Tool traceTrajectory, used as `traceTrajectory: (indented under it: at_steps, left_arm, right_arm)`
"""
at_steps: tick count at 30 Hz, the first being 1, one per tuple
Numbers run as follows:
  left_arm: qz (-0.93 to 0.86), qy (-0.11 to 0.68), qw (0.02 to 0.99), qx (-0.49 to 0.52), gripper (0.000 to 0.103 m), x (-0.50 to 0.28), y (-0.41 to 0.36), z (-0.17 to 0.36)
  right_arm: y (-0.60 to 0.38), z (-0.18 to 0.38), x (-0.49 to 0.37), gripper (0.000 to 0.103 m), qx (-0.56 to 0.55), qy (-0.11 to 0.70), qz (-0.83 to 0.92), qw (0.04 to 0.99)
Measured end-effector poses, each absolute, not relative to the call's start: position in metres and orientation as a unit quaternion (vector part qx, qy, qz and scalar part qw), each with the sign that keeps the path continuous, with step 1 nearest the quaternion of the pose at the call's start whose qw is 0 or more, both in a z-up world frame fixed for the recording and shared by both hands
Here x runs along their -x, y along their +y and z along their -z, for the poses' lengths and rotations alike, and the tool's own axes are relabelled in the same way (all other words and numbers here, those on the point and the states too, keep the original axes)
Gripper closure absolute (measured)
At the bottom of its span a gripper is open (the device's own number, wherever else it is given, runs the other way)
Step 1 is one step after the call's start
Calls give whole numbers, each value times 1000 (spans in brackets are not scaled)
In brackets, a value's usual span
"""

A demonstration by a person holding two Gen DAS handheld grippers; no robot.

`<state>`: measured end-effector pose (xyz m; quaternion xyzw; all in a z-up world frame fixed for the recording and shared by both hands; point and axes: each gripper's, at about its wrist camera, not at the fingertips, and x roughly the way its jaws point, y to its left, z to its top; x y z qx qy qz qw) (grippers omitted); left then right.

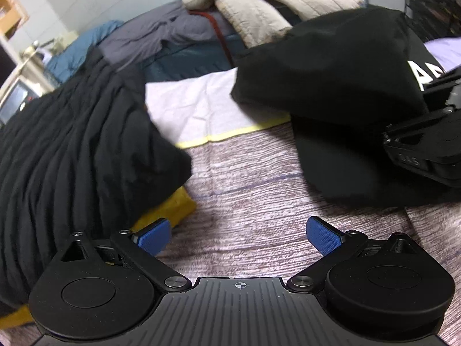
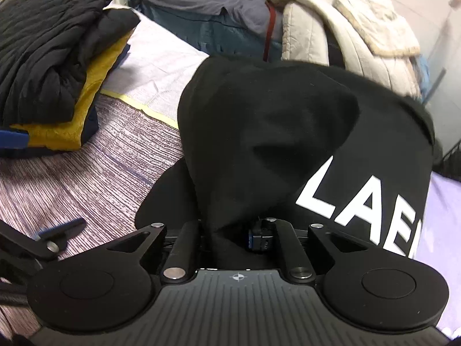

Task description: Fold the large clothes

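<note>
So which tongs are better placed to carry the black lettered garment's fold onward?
Right. The right tongs are shut on the black garment; the left tongs hang open over the bedspread, holding nothing.

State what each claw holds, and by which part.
Right claw pinches the black garment by a bunched fold of cloth. Left claw is open and holds nothing.

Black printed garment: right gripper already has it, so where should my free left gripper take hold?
Take the black printed garment at its loose near-left corner, coming in low from the left gripper side; that edge hangs unpinned, while the right gripper clamps the other side.
</note>
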<state>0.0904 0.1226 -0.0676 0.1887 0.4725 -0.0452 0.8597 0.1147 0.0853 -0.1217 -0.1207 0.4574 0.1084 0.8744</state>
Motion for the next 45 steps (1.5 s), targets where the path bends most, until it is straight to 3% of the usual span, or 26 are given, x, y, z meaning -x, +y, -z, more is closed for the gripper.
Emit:
traceTrajectory:
  at_steps: [2,3,4,10,18,22,26,32,35,45]
  left_arm:
    - [34,466,868,-167,0,-86,130,57]
    - [32,458,875,-155,0,-83,135,51]
    - [31,448,882,-144,0,-80,139,44]
    - [59,389,914,-98,0,-70,141,3]
    - [159,319,930,-89,0,-90,74,-7]
    - [186,336,910,-158,0,-100,33,16]
    - [110,447,860,-218,0,-128,26,87]
    - [99,539,835,-36,0,-146,85,145]
    - [106,540,835,22,0,-144,103,144]
    - [94,510,854,-29,0,-108,142,108]
  right_arm:
    - [87,119,-114,66,127,450,-107,877]
    - [86,118,-111,36,128,450,-103,878]
    - [83,116,-109,23,125,451,-107,877]
    - [47,123,-59,24,91,483,-137,860]
    - [-31,160,-15,27,12,567,-52,822]
    - [-61,141,0,27,-69,535,-33,842]
    - [-72,119,4,25,-112,484,-23,868]
    - [-73,117,-3,23,-129,480,-23,867]
    - [-79,121,3,22,-134,490,-23,861]
    - [-99,142,18,22,-203,510,5,836]
